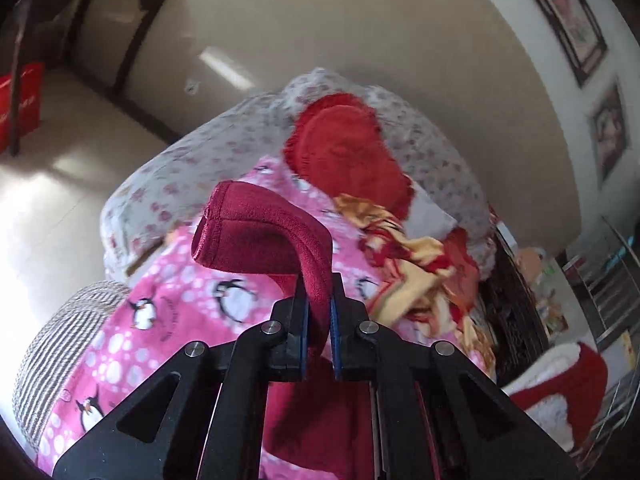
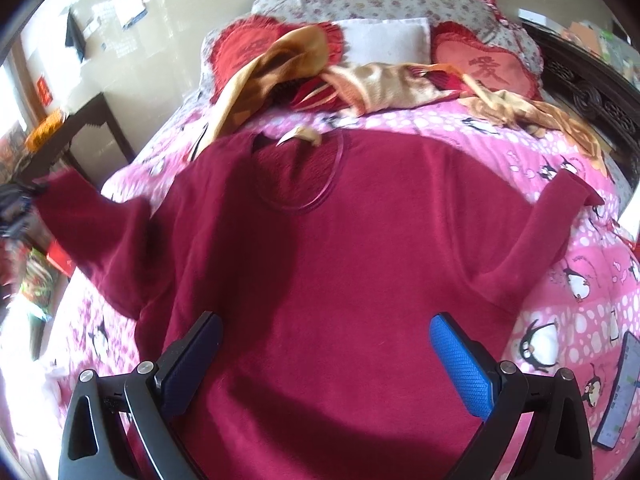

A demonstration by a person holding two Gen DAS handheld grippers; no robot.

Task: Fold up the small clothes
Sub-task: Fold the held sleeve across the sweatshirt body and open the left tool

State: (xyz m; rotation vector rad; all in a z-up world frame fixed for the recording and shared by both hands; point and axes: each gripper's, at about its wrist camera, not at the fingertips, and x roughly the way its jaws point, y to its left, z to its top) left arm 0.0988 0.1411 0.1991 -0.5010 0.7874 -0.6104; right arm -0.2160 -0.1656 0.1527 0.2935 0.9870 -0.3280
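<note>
A dark red sweater (image 2: 340, 248) lies spread front-up on a pink penguin blanket (image 2: 560, 304). Its right sleeve (image 2: 560, 220) stretches out flat toward the bed's edge. The left sleeve (image 2: 100, 236) is lifted off the bed, its cuff (image 1: 256, 236) sticking up out of my left gripper (image 1: 318, 308), which is shut on it. That gripper shows as a dark blur (image 2: 16, 204) at the left edge of the right wrist view. My right gripper (image 2: 328, 360) hovers open over the sweater's lower body, blue pads (image 2: 464, 364) wide apart with nothing held.
Two red heart cushions (image 2: 488, 64), a white pillow (image 2: 384, 40) and a crumpled yellow-red blanket (image 2: 384, 84) lie at the head of the bed. A phone (image 2: 616, 392) rests on the blanket at the right. A dark carved bed frame (image 2: 592, 96) runs along the right; a dark table (image 2: 92, 128) stands left.
</note>
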